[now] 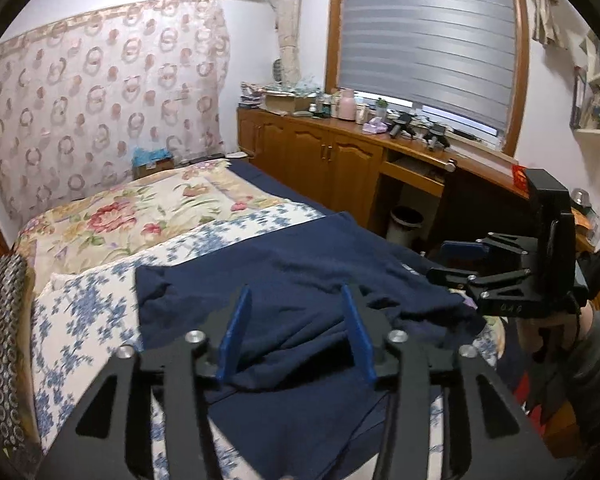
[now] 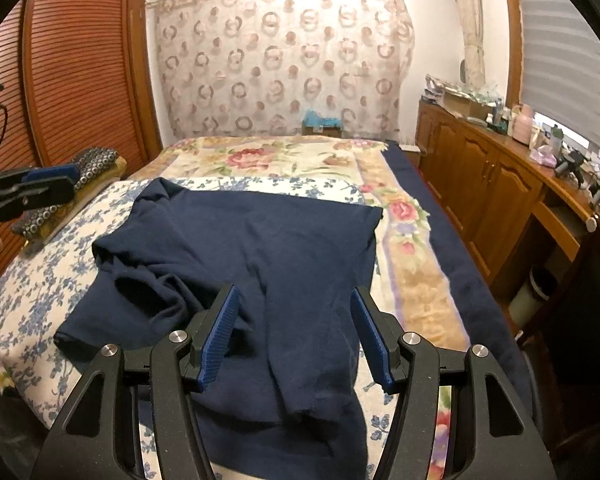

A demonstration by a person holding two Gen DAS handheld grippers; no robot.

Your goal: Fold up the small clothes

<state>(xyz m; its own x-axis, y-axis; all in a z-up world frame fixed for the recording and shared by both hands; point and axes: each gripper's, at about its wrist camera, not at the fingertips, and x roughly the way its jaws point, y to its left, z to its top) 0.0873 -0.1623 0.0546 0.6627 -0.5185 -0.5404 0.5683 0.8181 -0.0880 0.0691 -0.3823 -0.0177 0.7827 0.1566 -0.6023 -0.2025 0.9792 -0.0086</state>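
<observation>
A navy blue long-sleeved top [image 2: 260,248] lies spread on the bed, rumpled, with a sleeve bunched at the left and another running toward the camera. It also shows in the left wrist view [image 1: 300,280]. My right gripper [image 2: 294,312] is open and empty, hovering over the near sleeve. My left gripper [image 1: 296,312] is open and empty above the rumpled near part of the top. The right gripper shows from the side in the left wrist view [image 1: 460,264]. The left gripper shows at the far left of the right wrist view [image 2: 48,182].
The bed has a blue-flowered sheet [image 2: 32,300] and a rose-patterned blanket [image 2: 284,160]. A folded patterned cloth [image 2: 84,172] lies at the bed's left edge. Wooden cabinets and a cluttered desk [image 2: 500,184] run along the right. A bin [image 1: 406,224] stands under the desk.
</observation>
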